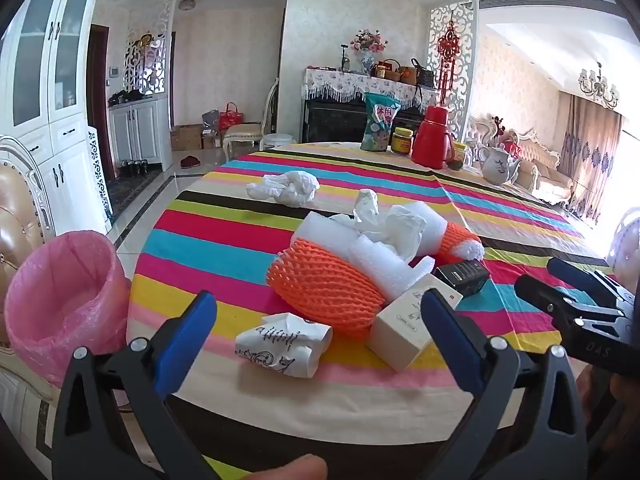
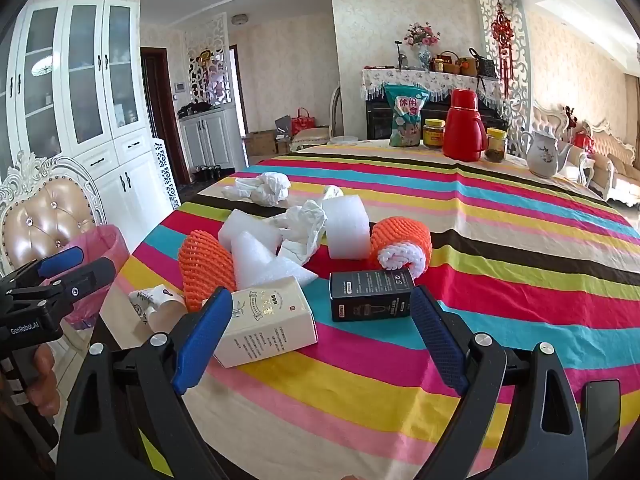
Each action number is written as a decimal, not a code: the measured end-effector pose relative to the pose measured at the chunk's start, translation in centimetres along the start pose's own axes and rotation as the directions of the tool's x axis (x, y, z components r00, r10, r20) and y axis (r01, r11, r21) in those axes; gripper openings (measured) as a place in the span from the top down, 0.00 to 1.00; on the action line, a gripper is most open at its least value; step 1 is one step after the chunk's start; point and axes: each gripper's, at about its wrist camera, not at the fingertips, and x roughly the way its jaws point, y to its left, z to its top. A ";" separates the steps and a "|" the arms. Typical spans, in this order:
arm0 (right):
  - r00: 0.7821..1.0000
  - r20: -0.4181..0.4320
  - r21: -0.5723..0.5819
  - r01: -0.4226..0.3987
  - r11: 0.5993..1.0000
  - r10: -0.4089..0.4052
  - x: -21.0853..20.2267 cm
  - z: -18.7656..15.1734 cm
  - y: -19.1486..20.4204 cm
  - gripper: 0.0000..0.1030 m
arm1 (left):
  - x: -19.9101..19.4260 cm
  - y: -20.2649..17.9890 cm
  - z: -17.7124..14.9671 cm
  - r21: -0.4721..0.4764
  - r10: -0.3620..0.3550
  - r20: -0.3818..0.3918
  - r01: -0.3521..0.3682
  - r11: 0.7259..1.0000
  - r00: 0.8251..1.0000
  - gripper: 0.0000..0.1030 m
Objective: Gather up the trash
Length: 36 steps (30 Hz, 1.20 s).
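Both grippers hover above the near edge of a round table (image 1: 192, 240) covered in a striped cloth. The left gripper (image 1: 320, 312) holds its blue-padded fingers wide apart over a crumpled printed paper wrapper (image 1: 286, 344), gripping nothing. The right gripper (image 2: 322, 312) is likewise spread wide and empty, its fingers flanking a cream carton (image 2: 268, 320) and a black box (image 2: 372, 294). Behind these lies the trash pile: an orange foam fruit net (image 1: 324, 292) to the left, white foam sheets (image 2: 346, 226) and crumpled tissue (image 2: 304, 224) in the middle, and a second orange net with a white lining (image 2: 402, 250) to the right. A crumpled white plastic bag (image 1: 284, 188) lies apart, farther off. A pink-lined bin (image 1: 64, 300) stands left of the table; the left gripper partly hides it in the right wrist view. At the far edge stand a red thermos (image 2: 464, 128), a snack bag (image 2: 406, 116), yellow-lidded jars (image 2: 434, 132) and a white teapot (image 2: 544, 154). The lettering on both boxes is too small to read.
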 end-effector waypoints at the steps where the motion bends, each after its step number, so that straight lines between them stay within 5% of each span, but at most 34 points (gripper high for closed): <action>1: 1.000 0.000 0.005 -0.004 1.000 0.004 0.0 0.0 0.0 0.17 | 0.0 -0.1 0.0 0.006 0.002 0.006 -0.002 1.000 1.000 0.04; 36: 1.000 0.003 0.002 -0.003 1.000 0.003 -0.1 0.0 -0.1 0.17 | 0.3 -0.4 0.0 0.000 -0.005 0.002 0.005 1.000 1.000 0.04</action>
